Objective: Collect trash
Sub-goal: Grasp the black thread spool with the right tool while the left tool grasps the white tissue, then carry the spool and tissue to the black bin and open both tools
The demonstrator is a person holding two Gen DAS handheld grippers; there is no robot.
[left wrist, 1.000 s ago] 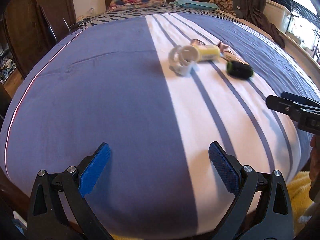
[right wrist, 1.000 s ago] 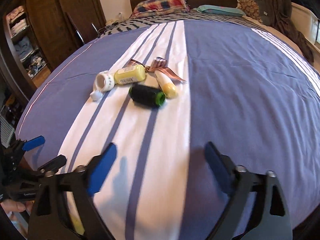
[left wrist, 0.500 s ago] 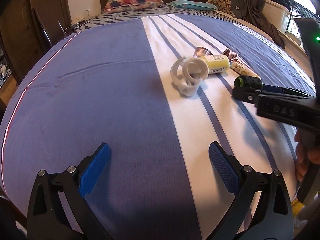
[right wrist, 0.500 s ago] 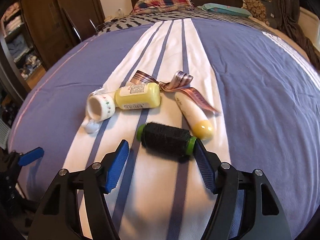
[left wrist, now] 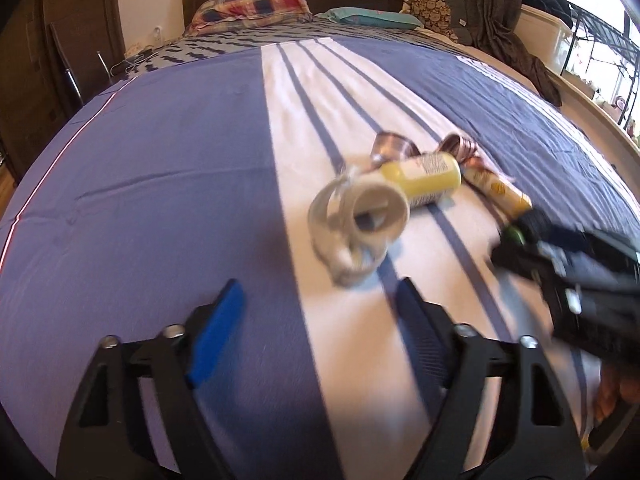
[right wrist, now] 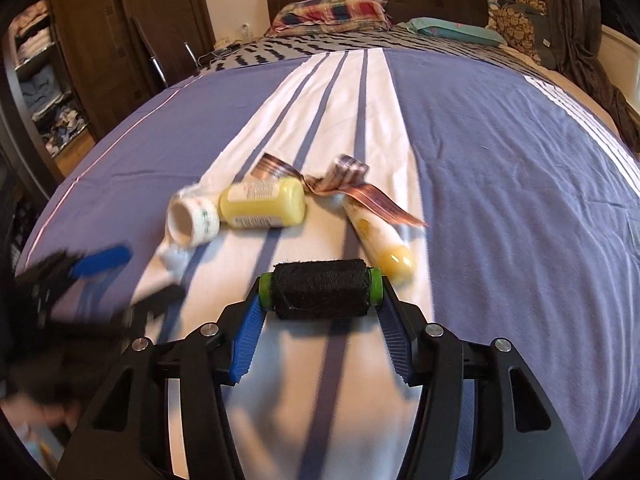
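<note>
On the bed (right wrist: 500, 152), a black thread spool (right wrist: 321, 289) is framed by the closing right gripper (right wrist: 320, 304), seemingly touching both ends. The left gripper (left wrist: 320, 320), blurred, is narrowing on nothing near white tape rolls (left wrist: 360, 224).

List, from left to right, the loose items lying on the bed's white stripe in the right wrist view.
White tape roll → yellow bottle → black thread spool → cream tube.

On the bed (right wrist: 500, 152): spool (right wrist: 320, 290) nearest, tube (right wrist: 380, 240) just behind-right, bottle (right wrist: 264, 205) behind-left, tape roll (right wrist: 194, 220) touching bottle's left end, ribbon (right wrist: 344, 184) behind bottle and tube. 2 pillows (right wrist: 332, 12) at far end.
</note>
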